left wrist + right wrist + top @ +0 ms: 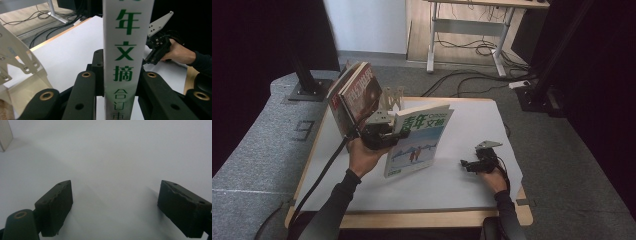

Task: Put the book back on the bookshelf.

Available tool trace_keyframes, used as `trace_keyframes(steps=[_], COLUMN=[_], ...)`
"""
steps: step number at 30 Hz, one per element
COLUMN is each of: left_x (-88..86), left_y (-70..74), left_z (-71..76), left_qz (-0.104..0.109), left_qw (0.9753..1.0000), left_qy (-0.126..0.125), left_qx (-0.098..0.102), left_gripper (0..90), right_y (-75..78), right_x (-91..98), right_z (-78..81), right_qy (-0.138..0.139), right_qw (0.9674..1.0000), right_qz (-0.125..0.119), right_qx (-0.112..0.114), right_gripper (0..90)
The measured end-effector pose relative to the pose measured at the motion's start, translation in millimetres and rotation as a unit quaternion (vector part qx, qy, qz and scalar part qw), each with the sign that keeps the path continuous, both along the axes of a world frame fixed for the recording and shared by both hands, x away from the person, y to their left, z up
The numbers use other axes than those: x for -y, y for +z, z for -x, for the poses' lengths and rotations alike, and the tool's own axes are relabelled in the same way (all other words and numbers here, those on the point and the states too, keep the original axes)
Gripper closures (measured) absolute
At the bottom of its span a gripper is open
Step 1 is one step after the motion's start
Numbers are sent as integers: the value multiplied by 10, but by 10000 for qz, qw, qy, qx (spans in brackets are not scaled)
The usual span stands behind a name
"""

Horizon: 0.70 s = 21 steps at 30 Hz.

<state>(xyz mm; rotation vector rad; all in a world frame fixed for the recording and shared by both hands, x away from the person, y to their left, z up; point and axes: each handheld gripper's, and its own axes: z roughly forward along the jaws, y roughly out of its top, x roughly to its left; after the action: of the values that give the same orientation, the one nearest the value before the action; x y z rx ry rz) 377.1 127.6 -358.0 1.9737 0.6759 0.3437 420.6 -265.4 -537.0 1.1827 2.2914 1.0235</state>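
A thick magazine [418, 142] with a white cover, green characters and a snowy picture stands tilted on the white table [462, 125]. My left gripper [396, 136] is shut on its spine edge; in the left gripper view both black jaws press the white spine [127, 50]. A dark red book [358, 95] leans in a pale wooden rack [391, 100] just behind that hand. My right gripper [466, 164] rests low on the table at the right, open with nothing between its fingers [56, 207], pointing toward the magazine.
The table's wooden front edge [422, 219] runs along the bottom. A desk frame [467, 30] and cables [477, 80] lie on the floor beyond. The rack [17, 65] stands close to the left gripper. A book corner [5, 135] sits far off in the right gripper view.
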Motion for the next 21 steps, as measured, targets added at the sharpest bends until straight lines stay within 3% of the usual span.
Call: trace_keyframes(steps=[21], left_x=[-326], left_y=[131], left_z=[20], left_qz=[301], left_qw=[9990], left_qy=[330], left_qx=[40], left_gripper=[744], right_y=[-1], right_x=[0], right_z=[0], right_qy=[0], right_qw=[10000], right_qz=[-3], right_qx=[1], right_gripper=[120])
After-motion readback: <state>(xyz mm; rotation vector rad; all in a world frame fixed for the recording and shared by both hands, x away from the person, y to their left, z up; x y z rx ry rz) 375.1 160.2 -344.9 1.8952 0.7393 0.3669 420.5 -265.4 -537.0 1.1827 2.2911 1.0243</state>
